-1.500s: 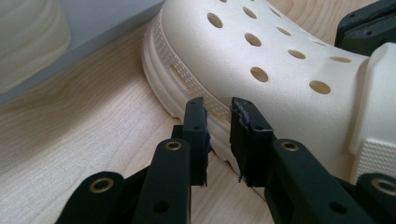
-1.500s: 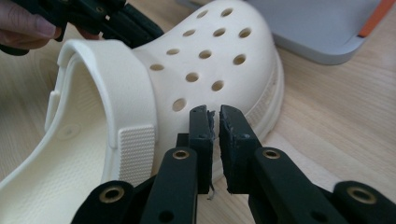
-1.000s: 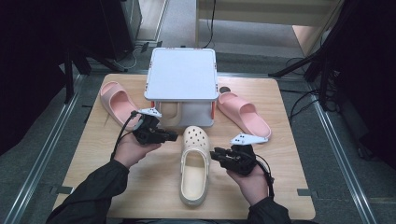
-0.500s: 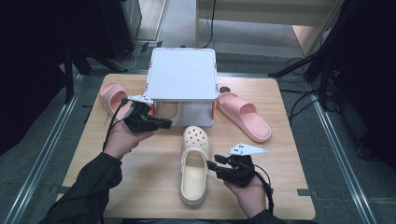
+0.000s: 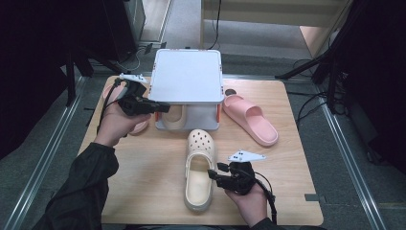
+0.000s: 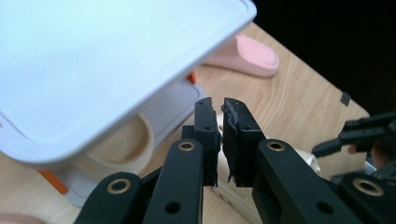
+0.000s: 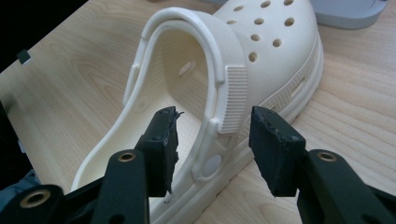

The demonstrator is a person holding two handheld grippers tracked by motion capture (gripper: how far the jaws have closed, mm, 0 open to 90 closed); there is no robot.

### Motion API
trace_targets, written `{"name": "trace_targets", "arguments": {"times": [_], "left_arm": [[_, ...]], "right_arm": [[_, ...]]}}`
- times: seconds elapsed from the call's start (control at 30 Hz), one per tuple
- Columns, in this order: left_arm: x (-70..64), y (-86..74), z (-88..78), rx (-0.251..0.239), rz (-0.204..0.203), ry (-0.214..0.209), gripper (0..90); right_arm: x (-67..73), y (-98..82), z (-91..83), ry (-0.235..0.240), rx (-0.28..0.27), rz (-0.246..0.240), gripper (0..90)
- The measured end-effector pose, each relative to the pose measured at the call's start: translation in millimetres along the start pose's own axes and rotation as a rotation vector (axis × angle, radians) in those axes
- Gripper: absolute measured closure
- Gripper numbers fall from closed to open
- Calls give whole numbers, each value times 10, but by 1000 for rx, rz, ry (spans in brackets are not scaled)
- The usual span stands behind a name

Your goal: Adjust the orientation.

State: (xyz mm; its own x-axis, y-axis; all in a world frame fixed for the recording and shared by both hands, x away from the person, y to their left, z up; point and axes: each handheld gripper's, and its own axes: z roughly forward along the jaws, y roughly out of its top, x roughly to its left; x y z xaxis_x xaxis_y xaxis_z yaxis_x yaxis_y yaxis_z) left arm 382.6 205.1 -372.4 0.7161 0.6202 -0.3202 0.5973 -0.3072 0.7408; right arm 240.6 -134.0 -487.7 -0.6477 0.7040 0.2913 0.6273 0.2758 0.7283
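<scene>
The right gripper (image 7: 212, 140) had just been opening, its jaws wide astride the cream clog's (image 7: 261, 60) soft, light, flexible side wall, the likeliest hold.

A clog (image 5: 198, 170) lies before the rack (image 5: 187, 79), a slipper (image 5: 251, 119) right.

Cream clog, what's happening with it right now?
Right gripper open, jaws astride cream clog side wall. Left gripper shut, empty, by white rack. Nothing blocking.

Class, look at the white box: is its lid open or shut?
Open: the lid is lifted clear of the box, and a cream clog shows inside underneath.
</scene>
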Motion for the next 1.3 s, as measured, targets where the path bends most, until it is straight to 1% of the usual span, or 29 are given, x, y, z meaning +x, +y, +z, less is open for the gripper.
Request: {"name": "trace_targets", "arguments": {"times": [0.03, 0.07, 0.13, 0.17, 0.2, 0.27, 0.37, 0.4, 0.57, 0.6, 0.63, 0.7, 0.73, 0.8, 0.83, 0.9, 1.0, 1.03, 1.13, 1.17, 1.2, 1.3], "left_arm": [[0, 0, 0, 0, 0, 0, 841], [28, 29, -8, 0, -3, 10, 842], [119, 88, -34, 1, -13, 26, 845], [119, 88, -34, 1, -13, 26, 845], [157, 102, -44, 1, -20, 26, 845], [205, 116, -48, 5, -25, 45, 845], [282, 118, -45, -16, -23, 72, 844], [348, 106, -32, -16, -41, 83, 846], [409, 68, -21, -16, -46, 98, 843], [414, 66, -25, -18, -47, 102, 842], [419, 62, -27, -26, -51, 104, 839], [424, 59, -24, -22, -49, 109, 831], [427, 51, -9, -18, -48, 115, 831], [426, 31, 13, -18, -40, 110, 828], [432, 21, 19, -27, -46, 104, 829], [431, 20, 19, -27, -43, 104, 830], [424, 11, 20, -33, -38, 110, 829], [422, 10, 20, -34, -37, 112, 828], [421, 6, 21, -36, -37, 111, 827], [421, 6, 21, -36, -37, 111, 826], [416, 6, 18, -33, -31, 116, 825], [411, 6, 20, -33, -28, 119, 824]], "right_arm": [[-3, -3, 8, 1, 4, 5, 521], [-7, -7, 19, 2, 6, 9, 521], [-16, -13, 39, -4, 8, 12, 517], [-16, -13, 39, -4, 8, 12, 517], [-25, -20, 57, -9, 11, 18, 515], [-27, -23, 65, -10, 14, 20, 513], [-27, -28, 123, -10, 25, 24, 501], [-9, -22, 158, -12, 31, 23, 492], [6, -8, 219, -26, 38, 26, 483], [10, -1, 240, -38, 38, 29, 479], [-1, 12, 276, -61, 34, 17, 479], [-18, 23, 310, -81, 36, 18, 473], [-18, 23, 310, -81, 36, 18, 473], [-42, 35, 334, -81, 32, 19, 475], [-51, 41, 332, -84, 32, 14, 491], [-55, 41, 325, -84, 32, 15, 507], [-87, 46, 295, -88, 27, 24, 575], [-116, 52, 282, -90, 20, 34, 621], [-150, 65, 259, -97, 15, 44, 694], [-150, 65, 259, -97, 15, 44, 694], [-159, 95, 248, -125, 17, 34, 729], [-182, 119, 244, -134, 20, 36, 741]]}}
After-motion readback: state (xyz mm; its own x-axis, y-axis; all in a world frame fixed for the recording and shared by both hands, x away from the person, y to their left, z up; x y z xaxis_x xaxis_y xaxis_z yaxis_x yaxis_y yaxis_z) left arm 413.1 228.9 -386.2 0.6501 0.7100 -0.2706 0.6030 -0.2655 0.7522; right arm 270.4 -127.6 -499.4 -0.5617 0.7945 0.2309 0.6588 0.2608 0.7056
